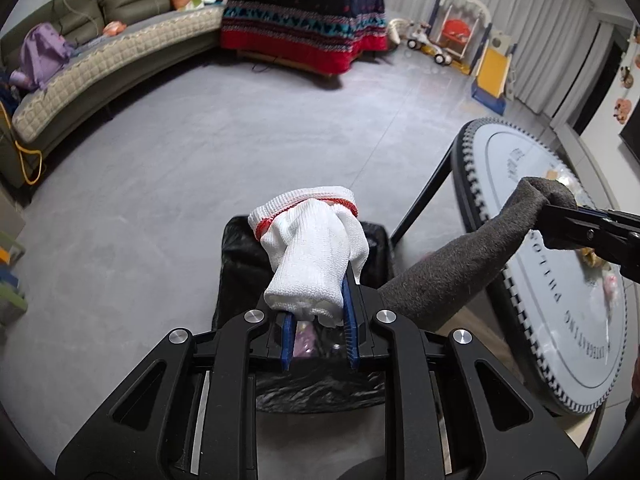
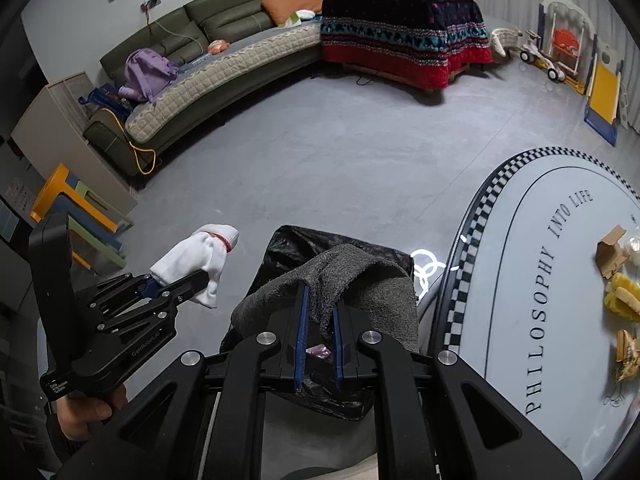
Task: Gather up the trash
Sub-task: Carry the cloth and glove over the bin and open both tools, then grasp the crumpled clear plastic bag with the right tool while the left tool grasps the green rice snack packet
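The left gripper (image 1: 316,308) was clamped on a white sock (image 1: 310,256) with a red-trimmed cuff. Its blue pads pinched the toe end while the cuff stood free above, at centre frame in the left wrist view. The right gripper (image 2: 320,320) was closed on a grey sock (image 2: 352,280), which draped over both fingers at lower centre of the right wrist view.

Both socks hung over the bin lined with a black bag (image 2: 308,248), which stood on the grey floor just beside the round table (image 2: 520,240). In the left wrist view the bin's opening lay directly behind and below the white sock. Something pinkish showed inside the bag between the fingers; what it was could not be told.

Handling, as judged: both items were light, soft knit fabric, limp and not fragile. They would fold and sag under their own weight, so a pinch on any bunched fold sufficed and a firm grip carried no risk. The knit could snag on the ribbed pads at release and might need a shake.

More scraps (image 2: 620,296), yellow and cardboard-coloured, lay on the tabletop at the right edge of the right wrist view. They looked light and crushable.
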A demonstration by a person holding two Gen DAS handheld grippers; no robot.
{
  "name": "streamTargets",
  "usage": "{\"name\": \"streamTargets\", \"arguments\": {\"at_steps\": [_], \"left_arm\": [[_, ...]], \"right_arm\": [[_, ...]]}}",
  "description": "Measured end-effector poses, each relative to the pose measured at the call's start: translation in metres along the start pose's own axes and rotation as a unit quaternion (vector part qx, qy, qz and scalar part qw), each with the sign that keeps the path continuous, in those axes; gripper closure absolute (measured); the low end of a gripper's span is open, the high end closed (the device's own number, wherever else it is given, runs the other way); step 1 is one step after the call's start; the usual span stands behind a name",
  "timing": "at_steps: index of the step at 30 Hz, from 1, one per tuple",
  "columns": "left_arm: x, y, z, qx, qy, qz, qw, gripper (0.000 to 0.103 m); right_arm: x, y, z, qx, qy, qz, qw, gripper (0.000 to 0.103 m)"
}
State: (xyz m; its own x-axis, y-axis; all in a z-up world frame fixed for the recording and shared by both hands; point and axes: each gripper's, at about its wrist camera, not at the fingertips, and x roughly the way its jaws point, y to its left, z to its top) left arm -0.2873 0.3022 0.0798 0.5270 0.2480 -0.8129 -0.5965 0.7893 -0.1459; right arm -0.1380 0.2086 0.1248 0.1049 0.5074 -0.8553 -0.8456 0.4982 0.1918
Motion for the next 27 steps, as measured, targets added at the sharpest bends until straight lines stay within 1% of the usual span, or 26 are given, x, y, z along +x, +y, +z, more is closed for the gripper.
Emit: {"name": "streamTargets", "arguments": {"at_steps": [1,2,3,4,5,6,9,13,18,22,27], "left_arm": [[0.004,0.004,-0.002,-0.002,0.006,0.001,1.0,0.078],[0.009,0.009,-0.004,-0.005,0.015,0.008,0.9999,0.066],[0.013,0.014,-0.005,-0.011,0.023,0.021,0.9995,0.016],[0.017,0.018,-0.005,-0.019,0.027,0.048,0.9983,0.007],[0.018,0.022,-0.006,-0.025,0.02,0.065,0.9973,0.006],[0.019,0.025,-0.006,-0.031,0.016,0.067,0.9972,0.006],[0.018,0.034,-0.006,-0.045,0.011,0.057,0.9973,0.006],[0.019,0.033,-0.003,-0.04,0.011,0.054,0.9977,0.006],[0.017,0.021,0.002,-0.027,0.01,0.051,0.9983,0.006],[0.018,0.001,0.008,-0.011,0.009,0.043,0.999,0.006],[0.024,-0.036,0.019,0.022,0.01,0.025,0.9994,0.006]], "right_arm": [[0.008,0.003,-0.002,0.0,0.011,0.005,1.0,0.091],[0.015,0.005,-0.003,-0.004,0.023,0.008,1.0,0.09],[0.025,0.008,-0.003,-0.008,0.038,0.011,0.999,0.086],[0.029,0.008,-0.003,-0.003,0.039,0.001,0.999,0.064],[0.031,0.008,-0.003,0.006,0.034,-0.012,0.999,0.037],[0.031,0.007,-0.003,0.012,0.027,-0.013,0.999,0.035],[0.03,0.003,-0.003,0.018,0.028,-0.01,0.999,0.035],[0.024,-0.001,-0.003,0.022,0.021,-0.004,1.0,0.035],[0.017,-0.01,-0.004,0.025,0.013,-0.003,1.0,0.035],[0.004,-0.025,-0.008,0.031,0.002,-0.01,0.999,0.035],[-0.016,-0.061,-0.014,0.051,-0.01,-0.028,0.998,0.035]]}}
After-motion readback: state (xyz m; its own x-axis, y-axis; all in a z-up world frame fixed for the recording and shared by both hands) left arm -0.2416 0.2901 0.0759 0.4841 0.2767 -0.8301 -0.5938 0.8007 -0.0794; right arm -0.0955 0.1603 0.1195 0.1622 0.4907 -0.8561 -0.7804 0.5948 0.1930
